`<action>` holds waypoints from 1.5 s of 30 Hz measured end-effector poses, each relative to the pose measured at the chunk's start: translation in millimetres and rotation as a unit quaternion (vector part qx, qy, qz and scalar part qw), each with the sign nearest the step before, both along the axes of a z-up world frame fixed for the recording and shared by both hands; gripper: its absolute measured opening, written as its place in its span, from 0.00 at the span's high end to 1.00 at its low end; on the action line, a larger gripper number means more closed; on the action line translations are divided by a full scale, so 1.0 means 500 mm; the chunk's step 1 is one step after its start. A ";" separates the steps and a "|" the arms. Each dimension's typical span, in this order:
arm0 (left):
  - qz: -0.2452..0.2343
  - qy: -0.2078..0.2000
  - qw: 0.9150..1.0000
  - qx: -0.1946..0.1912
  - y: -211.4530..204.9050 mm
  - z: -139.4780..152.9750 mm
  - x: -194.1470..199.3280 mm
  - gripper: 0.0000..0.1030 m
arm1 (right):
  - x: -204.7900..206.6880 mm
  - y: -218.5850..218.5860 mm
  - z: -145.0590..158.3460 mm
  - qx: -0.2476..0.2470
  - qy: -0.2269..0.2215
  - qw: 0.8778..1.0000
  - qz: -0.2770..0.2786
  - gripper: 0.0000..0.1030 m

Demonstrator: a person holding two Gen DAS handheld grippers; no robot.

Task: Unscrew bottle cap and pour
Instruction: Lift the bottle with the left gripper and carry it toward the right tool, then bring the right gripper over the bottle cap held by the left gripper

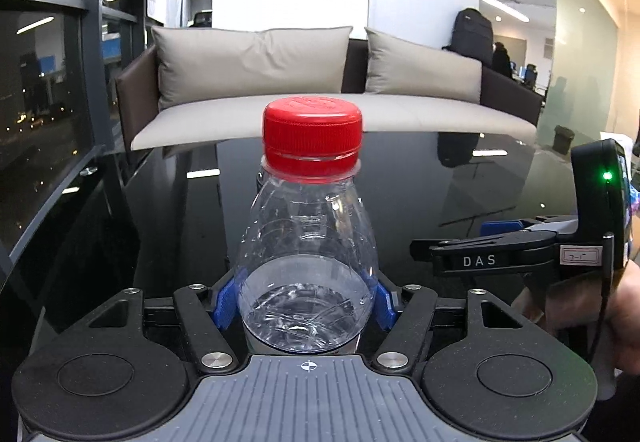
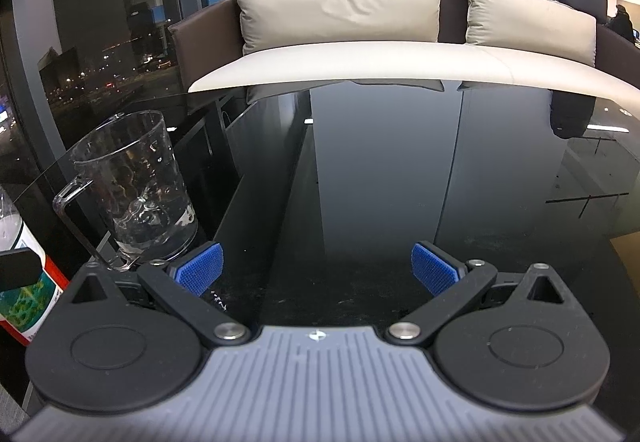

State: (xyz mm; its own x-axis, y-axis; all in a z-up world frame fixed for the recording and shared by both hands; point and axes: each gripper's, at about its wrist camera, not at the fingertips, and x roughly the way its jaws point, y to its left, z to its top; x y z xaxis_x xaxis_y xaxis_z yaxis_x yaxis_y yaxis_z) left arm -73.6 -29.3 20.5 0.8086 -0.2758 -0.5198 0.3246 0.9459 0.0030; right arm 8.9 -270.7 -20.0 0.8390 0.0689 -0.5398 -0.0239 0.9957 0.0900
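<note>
Here, capped bottle [image 1: 308,242] upright between left fingers [image 1: 226,300], blue pads alongside.

office lounge, sofa [image 2: 360,53], glass partition [image 1: 584,41], night windows [image 1: 40,101]

The white letters "DAS" stand on the side of the black finger of the right gripper [image 1: 424,248], seen in the left wrist view. Just behind them on the same gripper sits a small white sticker [image 1: 580,254] with a handwritten mark too small to read. The red cap [image 1: 313,133] carries embossed lettering on its top, too blurred to read. In the right wrist view the bottle label [image 2: 24,306] shows red, white and green print, none of it legible.
</note>
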 end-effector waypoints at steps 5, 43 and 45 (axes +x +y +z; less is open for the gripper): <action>0.006 -0.027 1.000 0.010 -0.001 -0.010 -0.013 0.20 | 0.000 0.003 0.000 -0.001 0.000 1.000 0.002 0.00; -0.005 -0.005 0.999 -0.041 0.034 -0.067 -0.012 0.44 | -0.067 0.025 0.096 0.042 -0.048 0.990 0.129 0.00; -0.004 -0.005 0.999 -0.041 0.035 -0.066 -0.011 0.44 | -0.072 0.031 0.104 0.045 -0.052 0.988 0.141 0.00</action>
State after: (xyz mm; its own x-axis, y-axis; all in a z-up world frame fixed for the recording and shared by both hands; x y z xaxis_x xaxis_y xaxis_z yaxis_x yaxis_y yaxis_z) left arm -79.1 -12.0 -12.7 0.8108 -0.3246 -0.4872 0.3333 0.9401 -0.0716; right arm -27.2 -255.1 32.2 0.8305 0.3510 -0.4326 -0.3122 0.9364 0.1605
